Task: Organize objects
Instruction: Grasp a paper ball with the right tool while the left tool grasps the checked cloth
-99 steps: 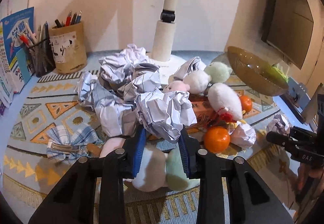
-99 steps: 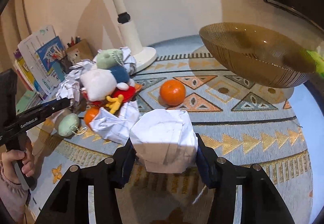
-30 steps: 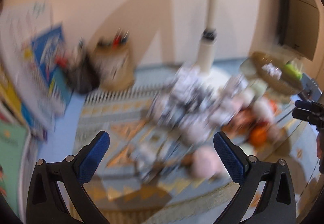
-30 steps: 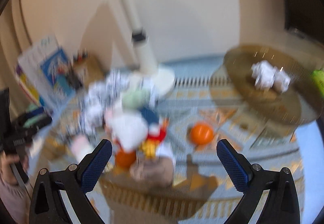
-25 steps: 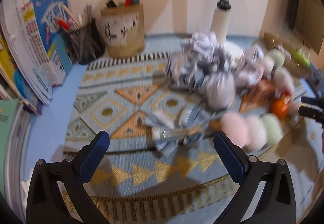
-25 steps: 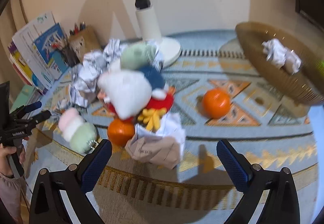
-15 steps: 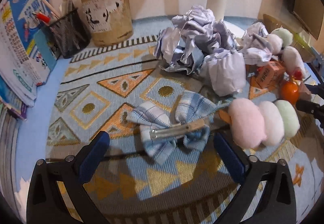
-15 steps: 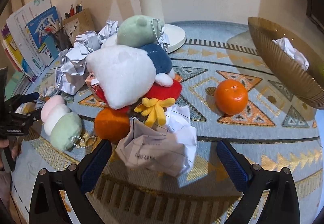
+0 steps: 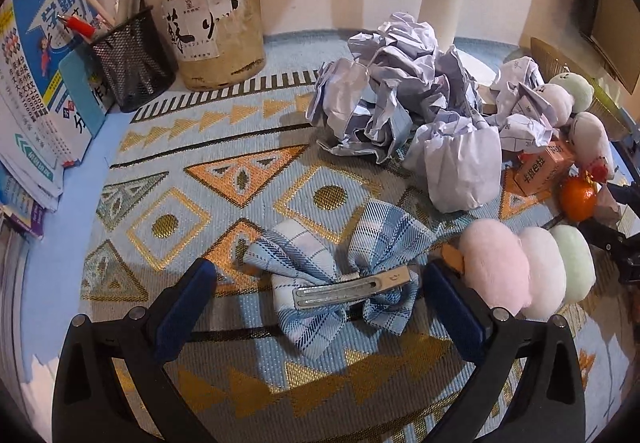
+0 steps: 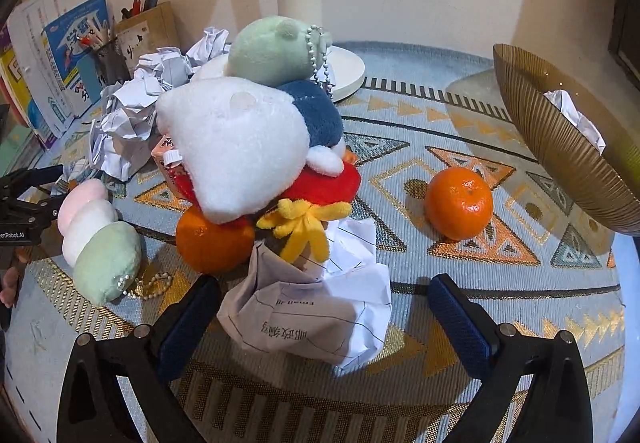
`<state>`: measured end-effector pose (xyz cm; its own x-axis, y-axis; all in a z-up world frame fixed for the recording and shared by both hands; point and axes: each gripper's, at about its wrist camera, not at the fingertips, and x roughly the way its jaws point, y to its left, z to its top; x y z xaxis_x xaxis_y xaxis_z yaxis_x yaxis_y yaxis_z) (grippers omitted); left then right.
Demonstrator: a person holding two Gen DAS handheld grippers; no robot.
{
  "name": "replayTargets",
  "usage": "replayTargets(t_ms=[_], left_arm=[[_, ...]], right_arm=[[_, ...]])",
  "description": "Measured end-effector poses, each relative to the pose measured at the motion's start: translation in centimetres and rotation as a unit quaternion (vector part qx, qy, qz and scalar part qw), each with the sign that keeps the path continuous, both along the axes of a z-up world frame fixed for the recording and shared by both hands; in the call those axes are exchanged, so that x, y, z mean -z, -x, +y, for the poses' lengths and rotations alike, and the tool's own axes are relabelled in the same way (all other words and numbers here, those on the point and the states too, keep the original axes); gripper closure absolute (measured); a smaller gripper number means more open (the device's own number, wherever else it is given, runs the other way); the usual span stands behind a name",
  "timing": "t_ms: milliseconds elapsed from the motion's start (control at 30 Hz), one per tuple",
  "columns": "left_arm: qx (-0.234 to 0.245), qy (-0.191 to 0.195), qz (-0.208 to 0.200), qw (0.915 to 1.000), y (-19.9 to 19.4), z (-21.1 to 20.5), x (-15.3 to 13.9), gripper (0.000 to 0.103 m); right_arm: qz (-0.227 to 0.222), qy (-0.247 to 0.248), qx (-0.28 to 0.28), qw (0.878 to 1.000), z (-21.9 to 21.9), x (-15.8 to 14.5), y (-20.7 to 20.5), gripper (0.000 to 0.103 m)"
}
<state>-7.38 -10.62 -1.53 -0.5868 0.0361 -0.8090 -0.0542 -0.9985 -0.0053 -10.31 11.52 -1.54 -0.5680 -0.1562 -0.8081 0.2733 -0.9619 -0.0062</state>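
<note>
1. While the left gripper (image 9: 316,297) is hanging low over the patterned mat (image 9: 168,171), its blue-padded fingers (image 9: 184,307) are standing wide apart on either side of a blue plaid bow clip (image 9: 340,275), touching nothing.
2. That bow is lying clasp-up near the mat's front edge, just beside a pink, white and green plush (image 9: 524,271).
3. Crumpled paper balls (image 9: 400,103) are piling up toward the mat's back edge.
4. Over at the other side, the right gripper (image 10: 324,317) is also spread wide, framing a crumpled paper (image 10: 312,307) without gripping it.
5. An orange (image 10: 458,203) is sitting apart from the plush pile (image 10: 256,131), near the ribbed bowl (image 10: 560,147), which is holding a paper wad (image 10: 576,115).
</note>
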Motion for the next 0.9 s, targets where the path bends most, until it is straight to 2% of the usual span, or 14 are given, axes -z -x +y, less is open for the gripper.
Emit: replayTargets(t_ms=[100,133,167,200,333,500,667,733,800,900], left_arm=[[-0.007,-0.001,0.001,1.0000,0.0,0.1,0.0,0.002],[-0.007,-0.002,0.004,1.0000,0.0,0.0,0.0,0.009],[-0.007,-0.004,0.018,0.9998,-0.3,0.0,-0.4,0.041],[-0.005,-0.004,0.028,0.9996,-0.7,0.1,-0.8,0.063],[-0.001,-0.015,0.058,0.9982,-1.6,0.1,-1.8,0.068],[-0.008,0.014,0.090,0.9958,-2.5,0.6,-2.7,0.068],[-0.009,0.016,0.111,0.9937,-2.9,0.3,-3.2,0.068],[-0.015,0.012,0.114,0.9933,-3.0,0.2,-3.3,0.071],[-0.018,0.006,0.118,0.9928,-2.9,-0.2,-3.3,0.079],[-0.020,-0.001,0.129,0.9914,-3.2,-0.5,-3.4,0.084]], right_arm=[[0.001,0.003,0.003,1.000,0.2,0.0,0.0,0.001],[0.007,0.004,0.007,1.000,0.0,-0.1,-0.3,0.014],[0.017,0.007,0.008,1.000,0.1,-0.4,-0.5,0.052],[0.033,0.016,0.005,0.999,0.3,-0.9,-0.9,0.051],[0.056,0.041,-0.010,0.998,0.8,-1.7,-1.6,0.051],[0.094,0.052,-0.003,0.994,1.7,-2.8,-3.0,0.051],[0.137,0.056,0.008,0.989,1.3,-3.8,-4.6,0.051],[0.149,0.058,0.019,0.987,1.6,-4.0,-4.9,0.051],[0.160,0.067,0.024,0.985,2.2,-4.3,-5.3,0.051],[0.177,0.079,0.028,0.981,2.8,-4.8,-5.9,0.051]])
